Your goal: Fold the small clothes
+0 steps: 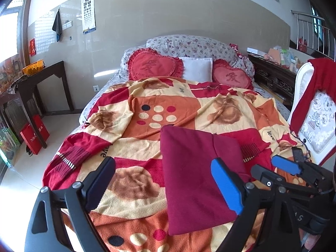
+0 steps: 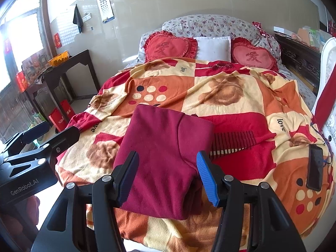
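A dark maroon garment (image 1: pixel 195 180) lies folded into a rectangle on the patterned blanket near the bed's front edge; it also shows in the right wrist view (image 2: pixel 166 157). My left gripper (image 1: pixel 166 184) is open and empty, hovering above the garment's left part. My right gripper (image 2: pixel 168 178) is open and empty, its jaws spread either side of the garment's near edge, above it. The right gripper also shows in the left wrist view (image 1: pixel 273 168) at the right, and the left gripper in the right wrist view (image 2: pixel 50 132) at the left.
The bed carries an orange, red and cream blanket (image 1: pixel 147 109), two red heart cushions (image 1: pixel 155 65) and a white pillow (image 1: pixel 197 69). A black phone (image 2: pixel 315 168) lies at the blanket's right. A white chair (image 1: pixel 315 113) stands right, a dark table (image 1: pixel 42 75) left.
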`<action>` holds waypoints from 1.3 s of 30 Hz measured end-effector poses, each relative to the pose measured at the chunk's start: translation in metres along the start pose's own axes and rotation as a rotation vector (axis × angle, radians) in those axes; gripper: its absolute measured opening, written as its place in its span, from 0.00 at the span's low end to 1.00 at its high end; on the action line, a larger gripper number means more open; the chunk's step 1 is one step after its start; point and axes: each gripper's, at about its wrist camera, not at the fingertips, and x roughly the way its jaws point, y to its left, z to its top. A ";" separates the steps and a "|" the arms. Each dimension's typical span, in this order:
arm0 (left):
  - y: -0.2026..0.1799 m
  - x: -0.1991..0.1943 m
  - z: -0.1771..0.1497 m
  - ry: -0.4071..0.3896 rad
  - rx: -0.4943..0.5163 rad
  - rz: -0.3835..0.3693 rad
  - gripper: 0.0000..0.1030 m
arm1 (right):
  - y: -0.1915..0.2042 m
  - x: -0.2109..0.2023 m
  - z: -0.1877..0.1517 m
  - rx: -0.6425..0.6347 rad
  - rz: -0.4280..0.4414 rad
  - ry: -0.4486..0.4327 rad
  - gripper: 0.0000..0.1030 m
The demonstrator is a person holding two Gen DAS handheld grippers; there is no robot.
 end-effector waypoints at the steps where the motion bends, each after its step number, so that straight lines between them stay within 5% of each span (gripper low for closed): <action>1: 0.000 0.000 0.000 -0.001 0.000 -0.002 0.95 | 0.000 0.000 0.000 0.001 0.003 0.001 0.37; 8: -0.007 -0.001 -0.002 -0.016 0.047 0.062 0.97 | 0.001 0.003 -0.001 0.002 0.006 0.010 0.37; 39: -0.007 0.000 -0.006 -0.048 0.042 0.042 0.97 | 0.002 0.008 -0.004 0.008 0.011 0.027 0.37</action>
